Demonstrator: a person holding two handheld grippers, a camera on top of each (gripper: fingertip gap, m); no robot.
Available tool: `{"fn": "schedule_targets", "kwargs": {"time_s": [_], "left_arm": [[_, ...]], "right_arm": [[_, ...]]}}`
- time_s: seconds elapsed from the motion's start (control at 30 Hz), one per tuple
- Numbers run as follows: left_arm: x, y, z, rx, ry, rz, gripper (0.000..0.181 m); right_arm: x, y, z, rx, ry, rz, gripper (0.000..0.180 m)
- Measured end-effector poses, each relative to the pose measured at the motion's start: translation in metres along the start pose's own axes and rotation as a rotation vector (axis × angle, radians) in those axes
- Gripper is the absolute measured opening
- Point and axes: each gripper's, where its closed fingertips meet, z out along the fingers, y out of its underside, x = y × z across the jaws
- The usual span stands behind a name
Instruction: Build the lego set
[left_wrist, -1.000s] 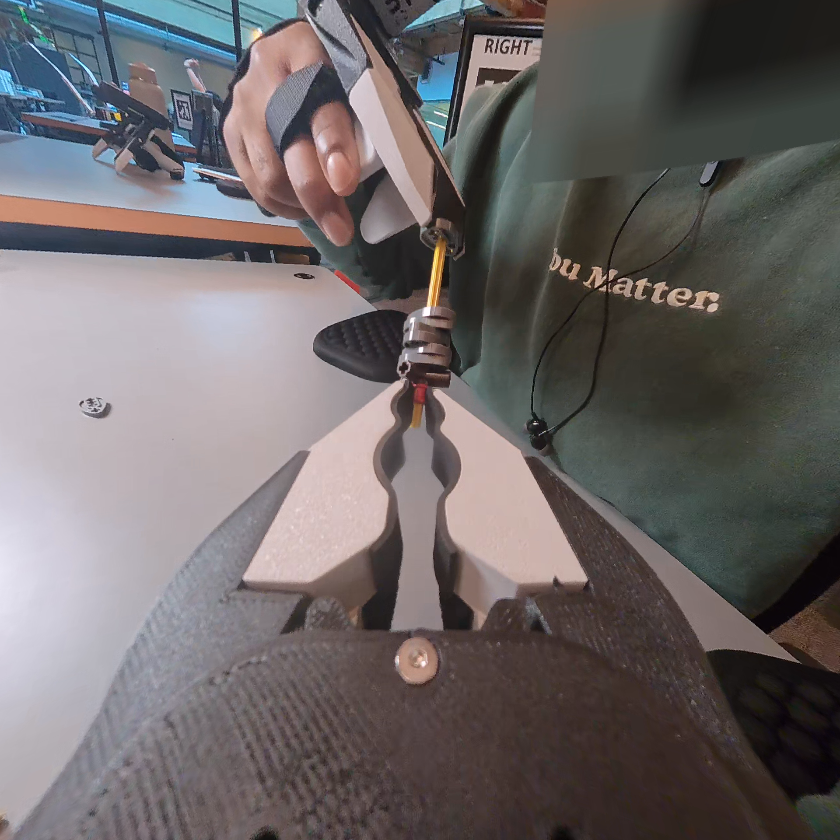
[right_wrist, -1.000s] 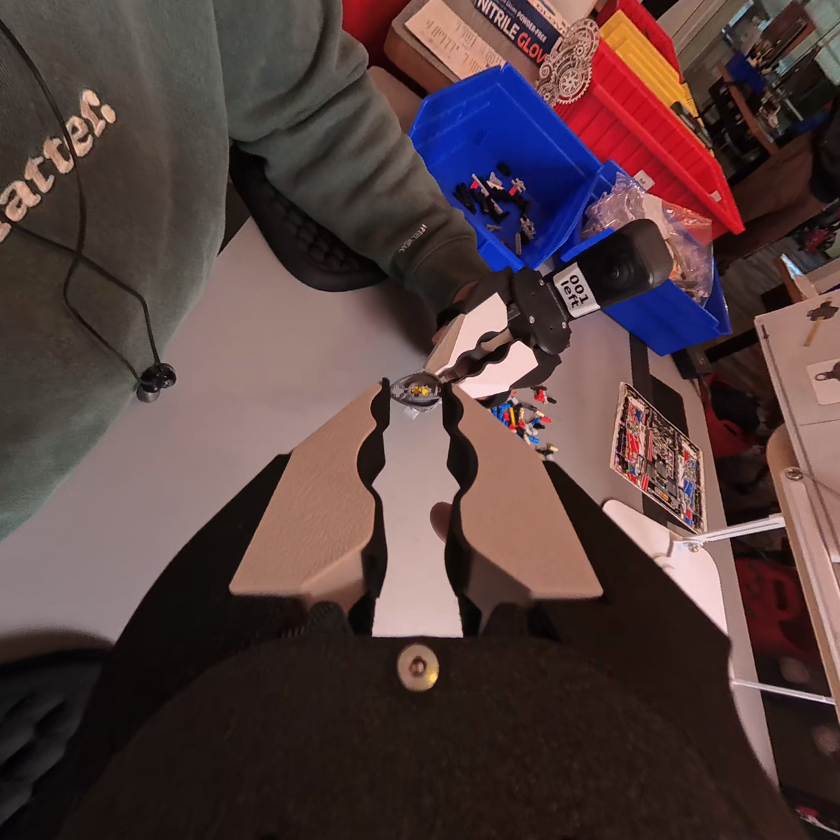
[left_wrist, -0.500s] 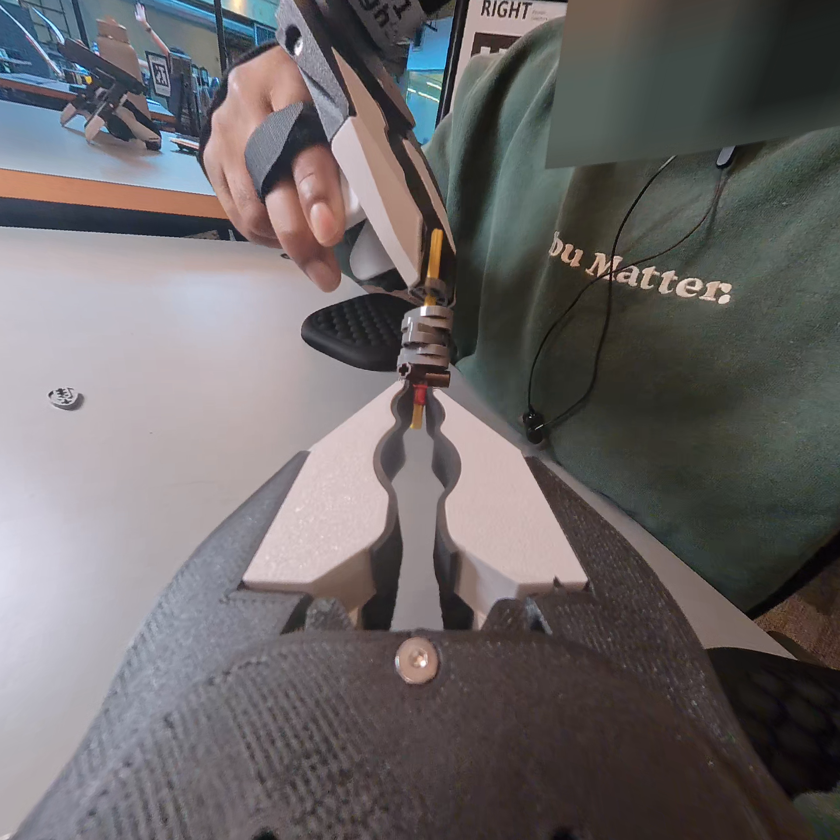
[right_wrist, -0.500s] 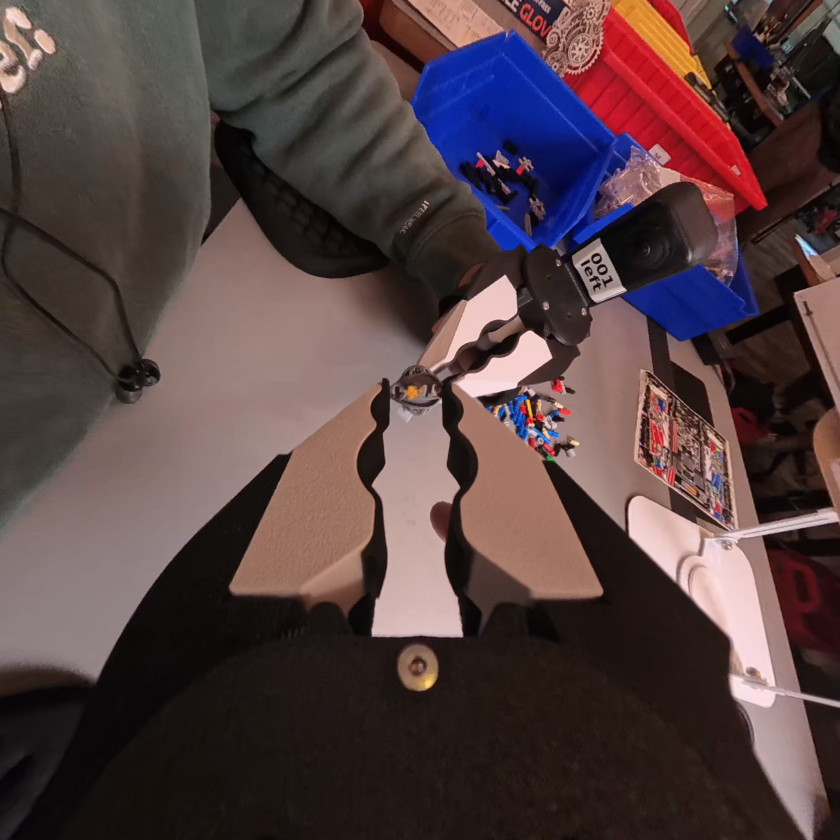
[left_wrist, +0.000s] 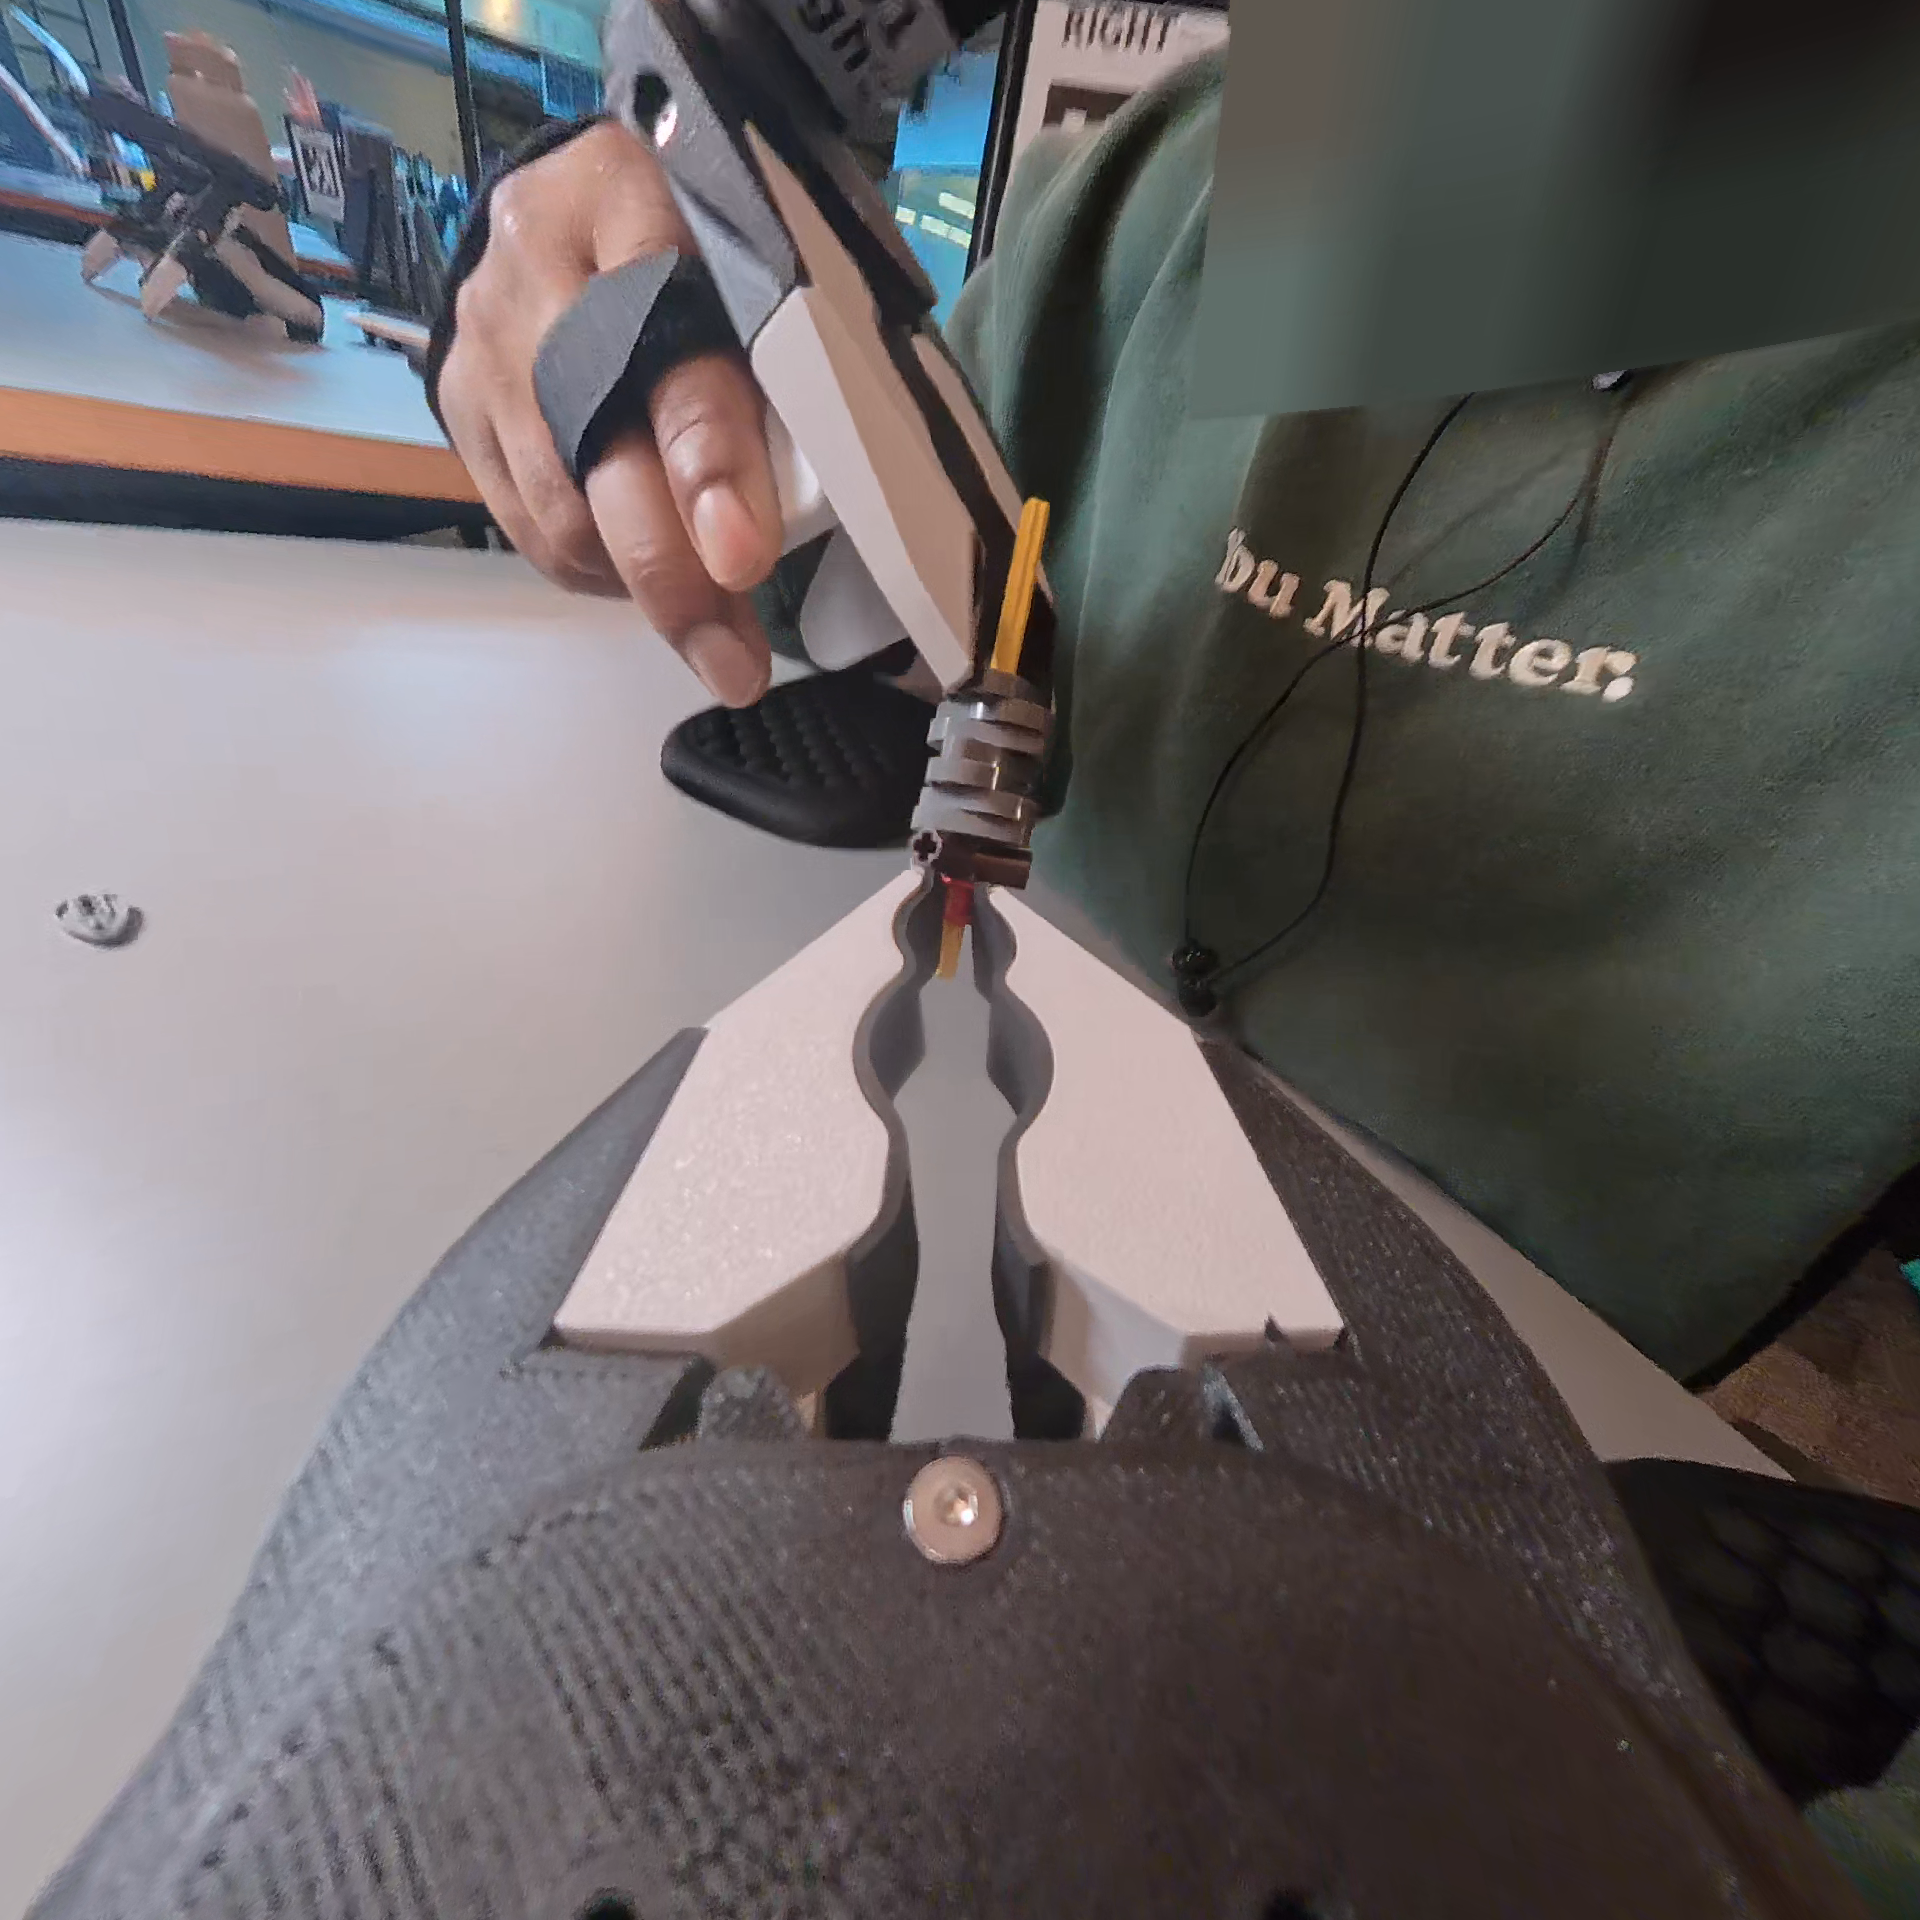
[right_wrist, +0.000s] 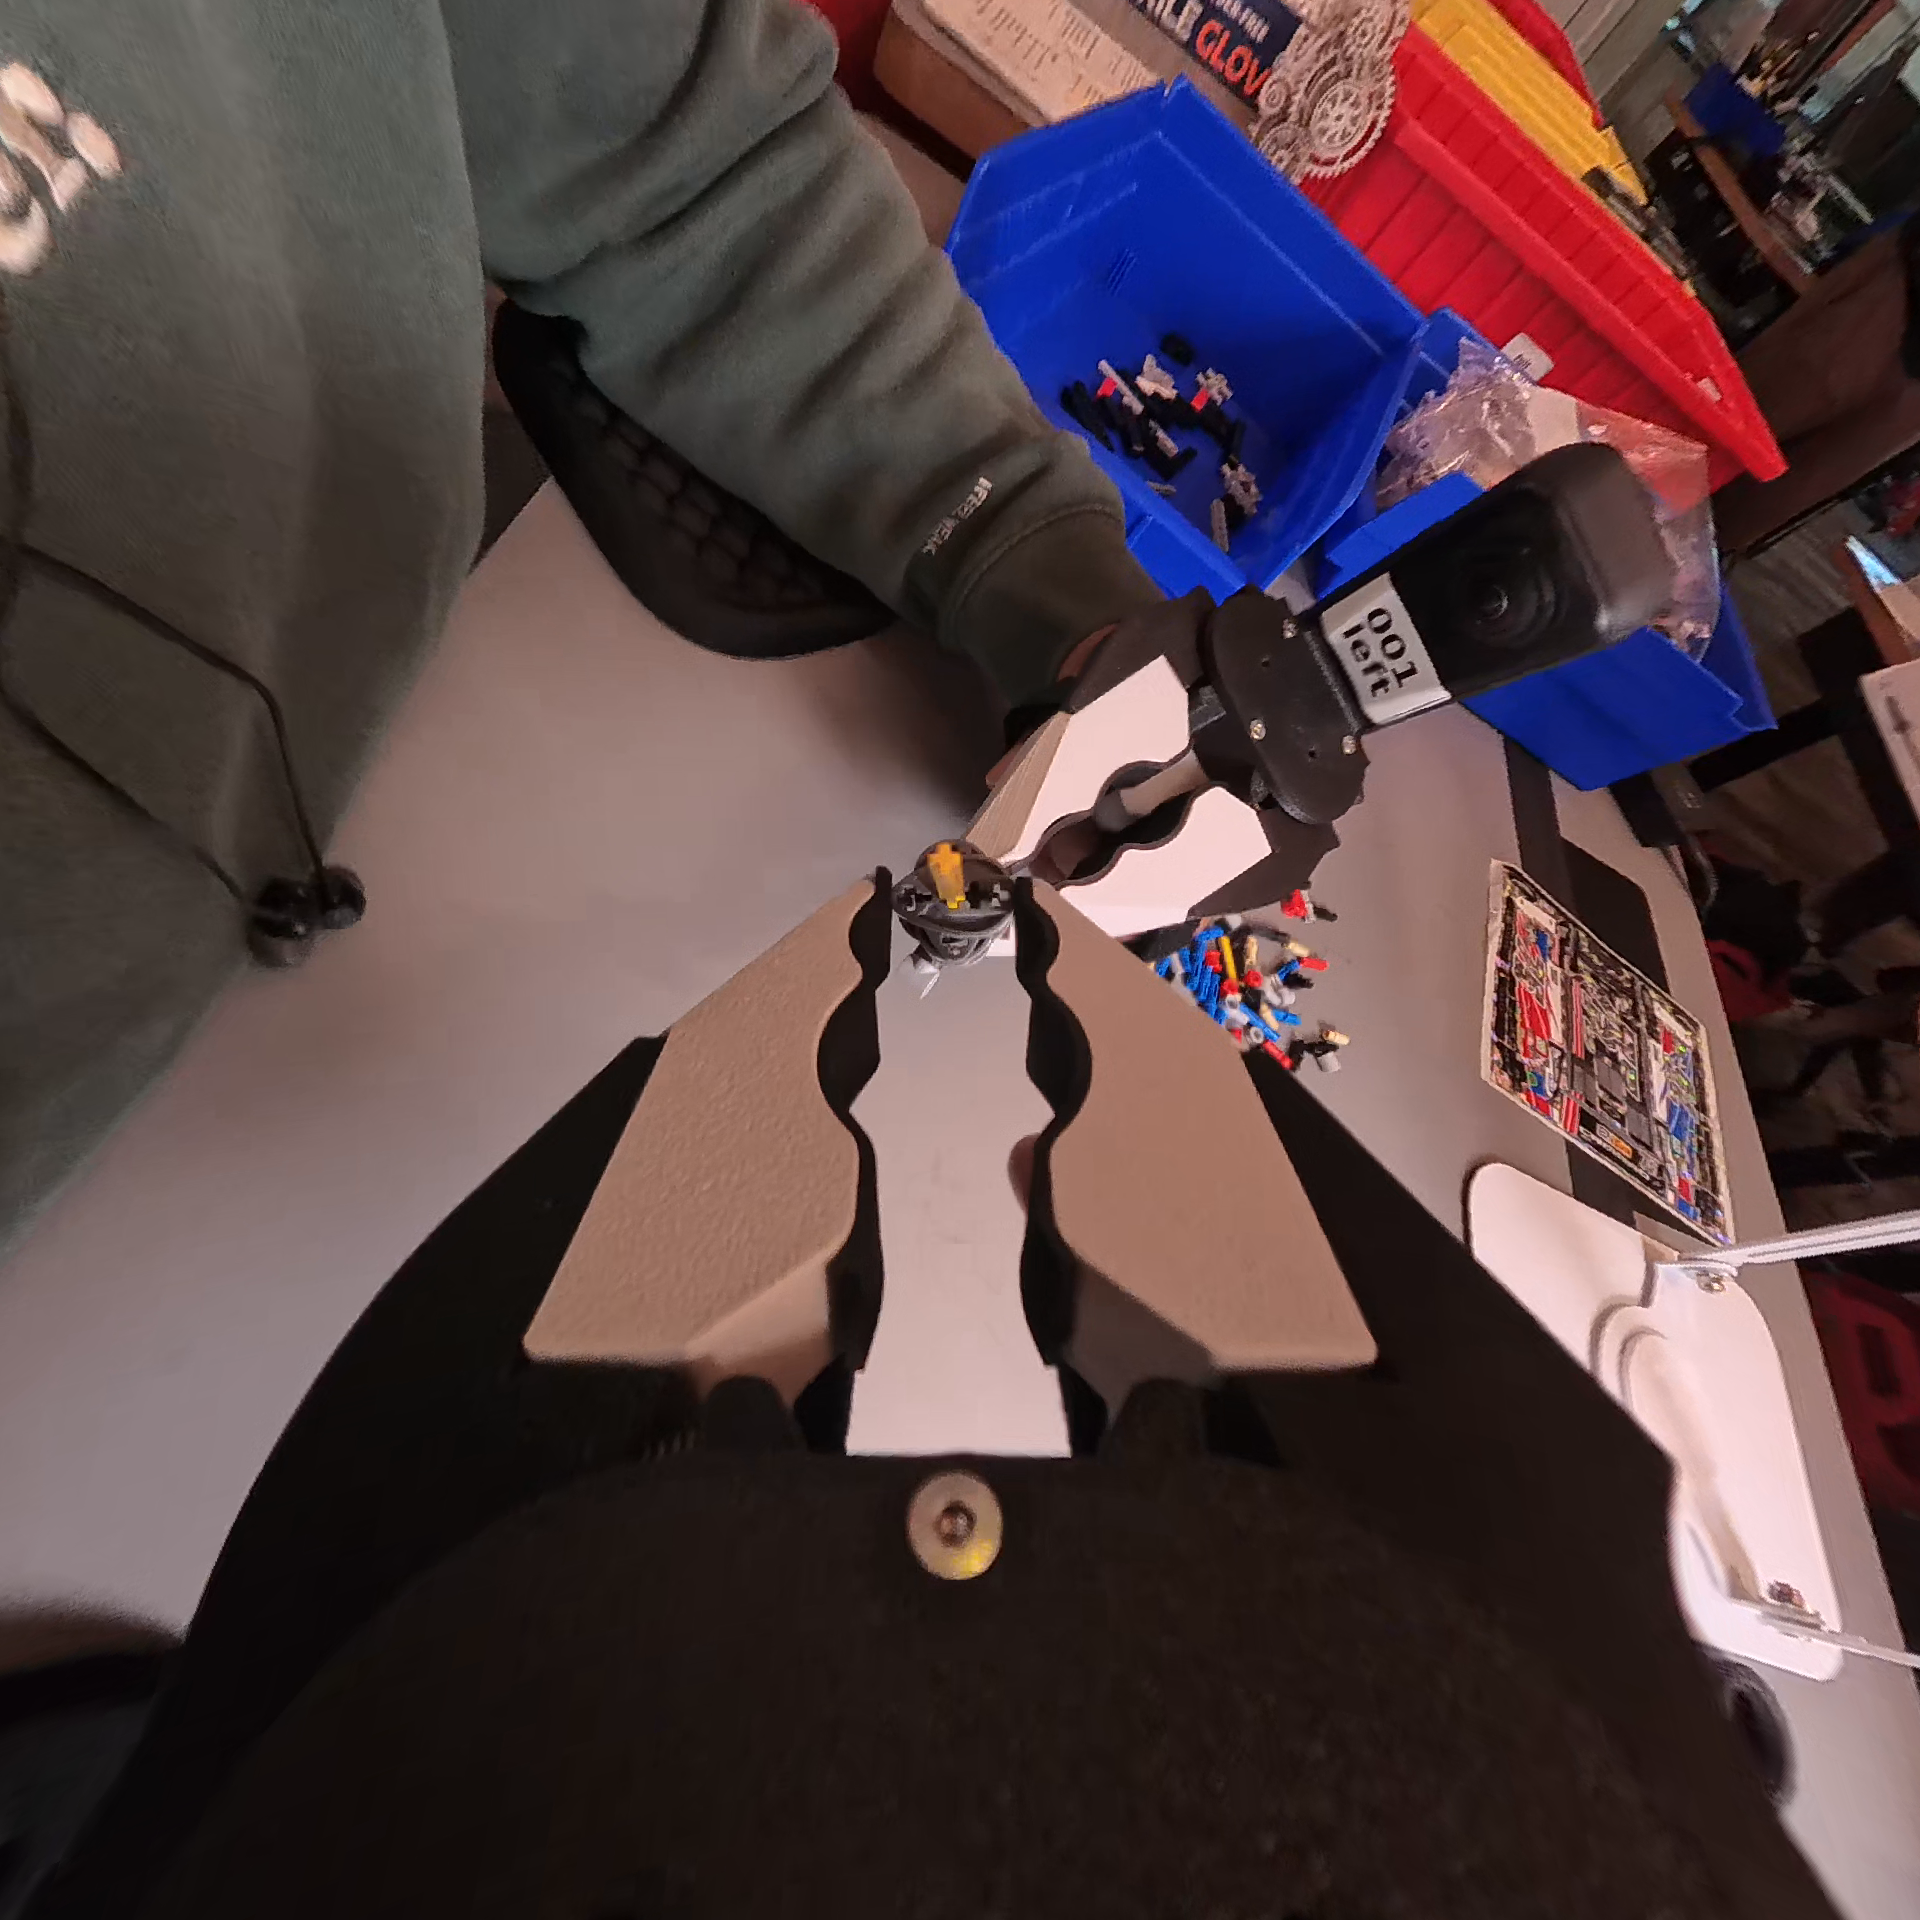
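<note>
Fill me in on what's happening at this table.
A person is building a lego set with two handheld grippers. The left gripper is shut on the lower end of a yellow axle threaded with grey pieces. The right gripper has its fingertips around the top of that stack. Loose lego pieces and an instruction sheet lie on the table.
</note>
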Motion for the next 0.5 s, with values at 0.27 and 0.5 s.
{"fn": "schedule_targets", "kwargs": {"time_s": [0.27, 0.5], "left_arm": [[-0.009, -0.021, -0.011, 0.108, -0.105, 0.076, 0.004], [-0.023, -0.022, -0.015, 0.121, -0.187, 0.072, 0.005]], "right_arm": [[0.038, 0.053, -0.069, -0.007, 0.137, 0.234, 0.039], [0.032, 0.228, -0.116, -0.374, 0.209, 0.607, 0.034]]}}
